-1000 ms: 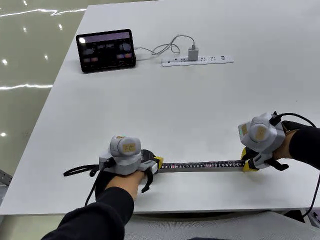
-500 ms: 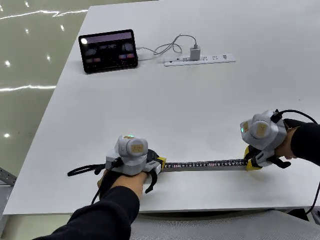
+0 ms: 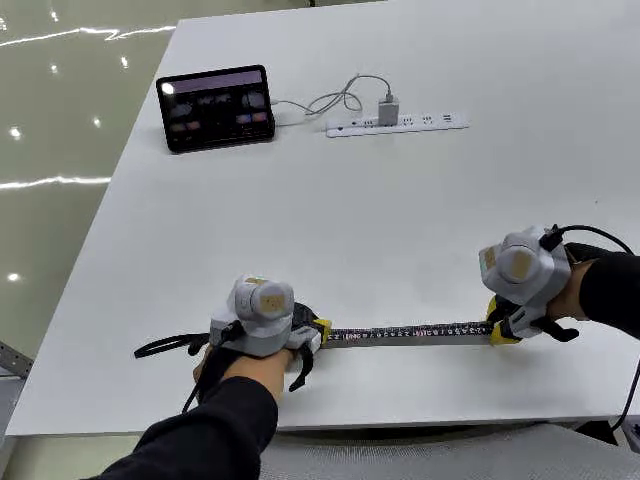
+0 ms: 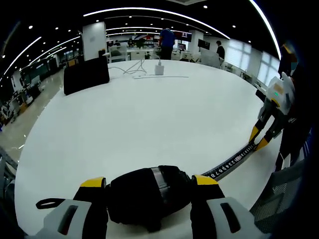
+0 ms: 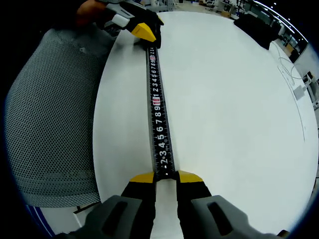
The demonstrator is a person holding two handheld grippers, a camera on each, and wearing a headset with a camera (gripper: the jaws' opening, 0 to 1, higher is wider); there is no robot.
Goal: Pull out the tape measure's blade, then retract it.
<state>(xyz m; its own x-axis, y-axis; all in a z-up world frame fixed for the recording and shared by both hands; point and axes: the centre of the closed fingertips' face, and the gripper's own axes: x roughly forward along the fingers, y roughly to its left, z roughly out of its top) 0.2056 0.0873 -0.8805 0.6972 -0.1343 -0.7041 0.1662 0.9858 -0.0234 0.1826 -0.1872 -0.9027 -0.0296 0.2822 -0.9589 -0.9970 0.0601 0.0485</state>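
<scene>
A black tape measure case (image 3: 300, 322) lies near the table's front edge, and my left gripper (image 3: 306, 338) is shut on it. In the left gripper view the case (image 4: 149, 196) sits between the yellow-tipped fingers (image 4: 92, 183). The black numbered blade (image 3: 405, 332) runs flat along the table to the right. My right gripper (image 3: 500, 333) is shut on the blade's end. In the right gripper view the blade (image 5: 158, 109) stretches from my right gripper (image 5: 166, 177) up to the left gripper (image 5: 144, 29). The case's black strap (image 3: 165, 345) trails off to the left.
A dark tablet (image 3: 216, 106) stands at the back left of the white table (image 3: 400, 220). A white power strip (image 3: 396, 122) with a charger (image 3: 387, 104) and a cable lies beside it. A grey mesh chair (image 5: 50, 124) is below the front edge.
</scene>
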